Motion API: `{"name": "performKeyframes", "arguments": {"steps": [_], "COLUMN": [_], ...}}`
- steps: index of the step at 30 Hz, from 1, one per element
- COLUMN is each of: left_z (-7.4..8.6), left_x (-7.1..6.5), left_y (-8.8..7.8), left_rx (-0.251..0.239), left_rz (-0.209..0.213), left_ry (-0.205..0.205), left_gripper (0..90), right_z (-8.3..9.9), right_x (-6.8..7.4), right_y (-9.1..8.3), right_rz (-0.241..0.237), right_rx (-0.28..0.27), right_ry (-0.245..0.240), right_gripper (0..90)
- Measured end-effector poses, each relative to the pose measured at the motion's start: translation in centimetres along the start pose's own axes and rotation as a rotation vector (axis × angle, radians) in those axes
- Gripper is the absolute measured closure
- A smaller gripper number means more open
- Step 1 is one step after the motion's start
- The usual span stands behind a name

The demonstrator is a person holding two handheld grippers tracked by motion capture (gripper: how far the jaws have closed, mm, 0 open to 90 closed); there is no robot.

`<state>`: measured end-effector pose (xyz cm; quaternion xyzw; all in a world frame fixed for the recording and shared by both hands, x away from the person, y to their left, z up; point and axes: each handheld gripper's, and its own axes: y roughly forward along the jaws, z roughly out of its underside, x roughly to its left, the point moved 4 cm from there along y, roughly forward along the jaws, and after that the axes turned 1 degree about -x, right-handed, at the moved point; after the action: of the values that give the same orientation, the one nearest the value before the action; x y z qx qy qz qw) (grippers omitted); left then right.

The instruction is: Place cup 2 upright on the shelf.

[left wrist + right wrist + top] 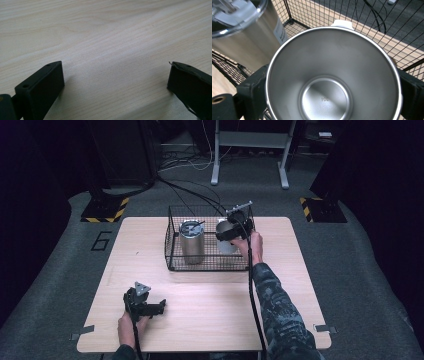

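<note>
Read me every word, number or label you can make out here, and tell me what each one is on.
"6": dark numeral on the grey floor left of the table.
"304": stamped, mirrored, inside the open steel cup.
Label on the lidded steel tumbler: print too small to read.

Dim surroundings, bright table, soft shadows
</note>
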<state>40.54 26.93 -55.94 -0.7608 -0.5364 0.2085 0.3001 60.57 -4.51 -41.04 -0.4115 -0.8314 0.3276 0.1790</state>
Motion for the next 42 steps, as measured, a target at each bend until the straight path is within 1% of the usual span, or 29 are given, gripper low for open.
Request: {"name": "performKeyframes", "arguments": {"steps": [6, 13, 18, 19, 23, 29, 30, 33, 42], "left_z": [0.0, 0.0, 0.0, 0.0, 0.0, 0.0, 0.0, 0.0, 0.0], "left_x": [0.0, 0.0, 0.0, 0.1, 0.0, 0.1, 0.1, 0.1, 0.0], "left_y": [0.0, 0.0, 0.0, -0.1, 0.0, 0.0, 0.0, 0.0, 0.0], "left_rx": [-0.001, -0.001, -0.001, 0.007, 0.003, 0.003, 0.003, 0.003, 0.005], "left_rz": [0.000, -0.001, -0.001, 0.001, 0.001, 0.001, 0.002, 0.001, 0.003], "left_ry": [0.001, 0.001, 0.001, 0.010, 0.009, 0.011, 0.011, 0.010, 0.010], "left_gripper": [0.4, 0.4, 0.3, 0.3, 0.4, 0.3, 0.4, 0.3, 0.3], "right_z": [0.5, 0.7, 0.9, 1.0, 1.1, 1.4, 1.5, 1.8, 2.4], "right_x": [0.0, 0.0, 0.0, -0.1, 0.1, 0.1, 0.1, 0.1, 0.2], "right_y": [0.9, 1.6, 2.3, 2.4, 3.0, 3.5, 3.6, 3.8, 4.4], "right_rz": [0.002, -0.002, 0.005, 0.005, 0.006, 0.005, 0.011, 0.005, 0.002], "right_rx": [0.020, 0.025, 0.035, 0.036, 0.049, 0.064, 0.066, 0.078, 0.109], "right_ry": [0.008, 0.024, 0.035, 0.039, 0.046, 0.056, 0.059, 0.069, 0.070], "right_gripper": [5.7, 5.6, 5.6, 5.6, 5.6, 5.6, 5.6, 5.5, 5.4]}}
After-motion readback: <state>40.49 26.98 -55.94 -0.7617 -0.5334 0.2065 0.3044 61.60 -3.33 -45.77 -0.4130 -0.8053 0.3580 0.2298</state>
